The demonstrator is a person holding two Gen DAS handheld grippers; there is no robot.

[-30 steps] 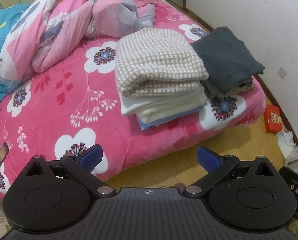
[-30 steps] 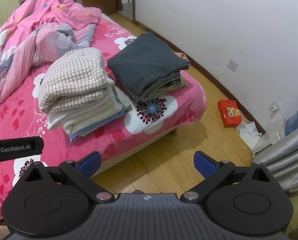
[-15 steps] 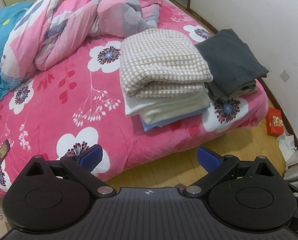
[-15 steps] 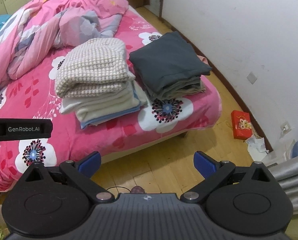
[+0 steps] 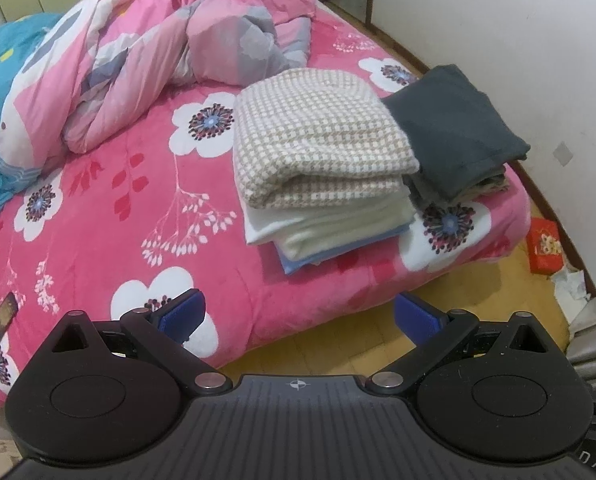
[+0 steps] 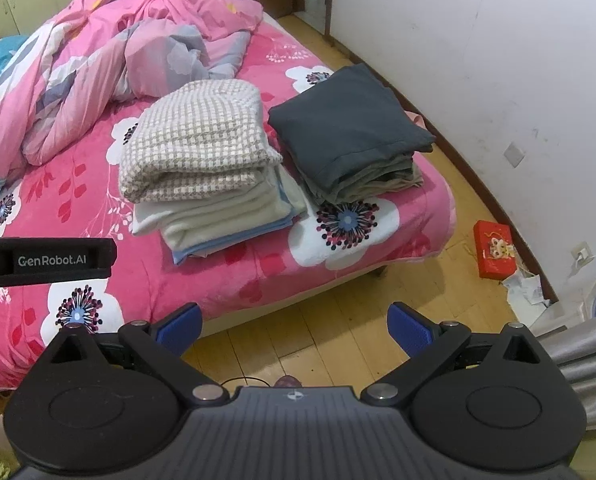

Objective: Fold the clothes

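Note:
Two piles of folded clothes lie on the near corner of a pink flowered bed [image 5: 98, 208] [image 6: 378, 236]. A beige checked garment [image 5: 318, 140] [image 6: 202, 148] tops white and pale blue pieces [image 5: 330, 232] [image 6: 226, 216]. To its right a dark grey folded garment [image 5: 458, 128] [image 6: 346, 124] lies on other grey pieces. My left gripper [image 5: 298, 314] is open and holds nothing, back from the bed's edge above the floor. My right gripper [image 6: 294, 326] is also open with nothing in it, over the wooden floor. The left gripper's body [image 6: 46, 258] shows at the left of the right wrist view.
A crumpled pink and grey quilt [image 5: 150, 48] [image 6: 118, 52] fills the far part of the bed, with blue bedding [image 5: 2, 80] at the left. A red box [image 5: 544, 250] [image 6: 494, 248] and paper scraps [image 6: 526, 288] lie on the wooden floor [image 6: 338, 344] by the white wall [image 6: 478, 40].
Both grippers have shifted so that the piles sit farther right in the left wrist view and closer to the middle in the right wrist view. Both stay open and the clothes have not moved.

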